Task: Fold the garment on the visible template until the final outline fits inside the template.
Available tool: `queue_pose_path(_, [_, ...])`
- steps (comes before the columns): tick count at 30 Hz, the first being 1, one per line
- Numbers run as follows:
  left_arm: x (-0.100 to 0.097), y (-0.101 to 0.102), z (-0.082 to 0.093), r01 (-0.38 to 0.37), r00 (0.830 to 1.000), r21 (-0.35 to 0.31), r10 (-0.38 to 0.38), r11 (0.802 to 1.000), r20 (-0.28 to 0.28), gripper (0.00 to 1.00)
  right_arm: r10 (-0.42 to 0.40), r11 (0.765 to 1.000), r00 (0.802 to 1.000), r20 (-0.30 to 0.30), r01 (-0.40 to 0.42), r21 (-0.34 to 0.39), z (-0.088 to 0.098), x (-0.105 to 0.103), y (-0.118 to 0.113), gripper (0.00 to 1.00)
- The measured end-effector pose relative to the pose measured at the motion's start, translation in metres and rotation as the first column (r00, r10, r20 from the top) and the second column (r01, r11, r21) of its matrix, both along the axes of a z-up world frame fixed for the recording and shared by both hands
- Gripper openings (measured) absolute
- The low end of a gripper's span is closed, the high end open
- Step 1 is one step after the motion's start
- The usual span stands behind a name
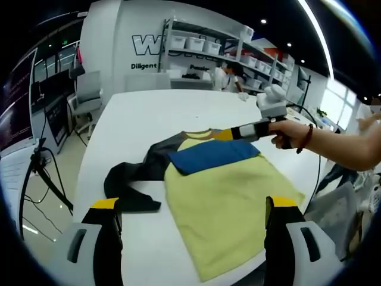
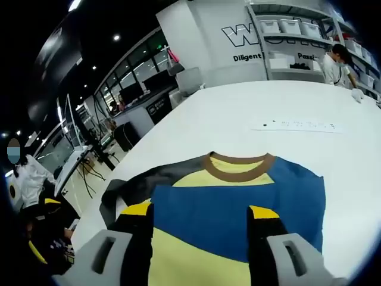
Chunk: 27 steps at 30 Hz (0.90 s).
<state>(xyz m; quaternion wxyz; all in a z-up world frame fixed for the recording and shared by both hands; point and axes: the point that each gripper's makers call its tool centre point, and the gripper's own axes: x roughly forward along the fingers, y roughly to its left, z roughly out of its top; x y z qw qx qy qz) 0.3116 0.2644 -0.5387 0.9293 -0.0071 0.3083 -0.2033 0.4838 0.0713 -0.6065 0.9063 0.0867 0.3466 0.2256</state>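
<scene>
A T-shirt lies flat on the white table (image 1: 149, 107). It has a yellow body (image 1: 226, 202), a blue chest band (image 1: 211, 156), a brown collar (image 2: 241, 167) and a dark sleeve (image 1: 134, 179) lying out to the left. My left gripper (image 1: 193, 205) is open above the shirt's near hem, with nothing between its jaws. A hand holds my right gripper (image 1: 229, 134) at the shirt's far shoulder beside the collar. In the right gripper view, that gripper (image 2: 199, 210) is open over the blue band (image 2: 238, 208) and holds nothing. I see no template outline.
A faint row of small marks (image 2: 297, 125) lies on the table beyond the collar. Shelves with white bins (image 1: 202, 44) and a person (image 1: 226, 74) are at the back. A grey chair (image 1: 89, 89) and a tripod (image 1: 41, 167) stand off the table's left edge.
</scene>
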Motion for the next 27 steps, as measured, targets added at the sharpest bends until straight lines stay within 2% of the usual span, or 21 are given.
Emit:
queue_pose_path(3, [0.0, -0.002, 0.001, -0.003, 1.0, -0.007, 0.003, 1.0, 0.004, 0.99, -0.033, 0.999, 0.999, -0.001, 0.033, -0.038, -0.006, 0.0, -0.023, 0.74])
queue_pose_path(5, [0.0, -0.002, 0.0, -0.006, 1.0, -0.008, 0.006, 1.0, 0.004, 0.99, -0.058, 0.997, 0.998, -0.011, 0.057, -0.046, -0.01, -0.001, -0.035, 0.77])
queue_pose_path(13, [0.001, -0.007, 0.0, 0.007, 1.0, -0.019, -0.007, 1.0, 0.002, 0.99, -0.093, 0.994, 0.995, -0.045, 0.09, -0.061, -0.025, -0.007, -0.072, 0.73])
queue_pose_path(18, [0.003, -0.004, 0.001, -0.002, 1.0, -0.016, 0.002, 1.0, 0.007, 0.99, -0.137, 0.989, 0.989, -0.056, 0.133, -0.071, -0.033, -0.007, -0.095, 0.64])
queue_pose_path(24, [0.002, -0.001, 0.001, -0.013, 1.0, -0.015, 0.013, 1.0, 0.007, 0.99, -0.177, 0.978, 0.981, -0.083, 0.166, -0.126, -0.054, -0.016, -0.123, 0.52])
queue_pose_path(27, [0.002, 0.001, 0.0, -0.015, 1.0, -0.012, 0.015, 1.0, 0.005, 0.99, -0.187, 0.976, 0.978, -0.094, 0.174, -0.129, -0.059, -0.021, -0.127, 0.39])
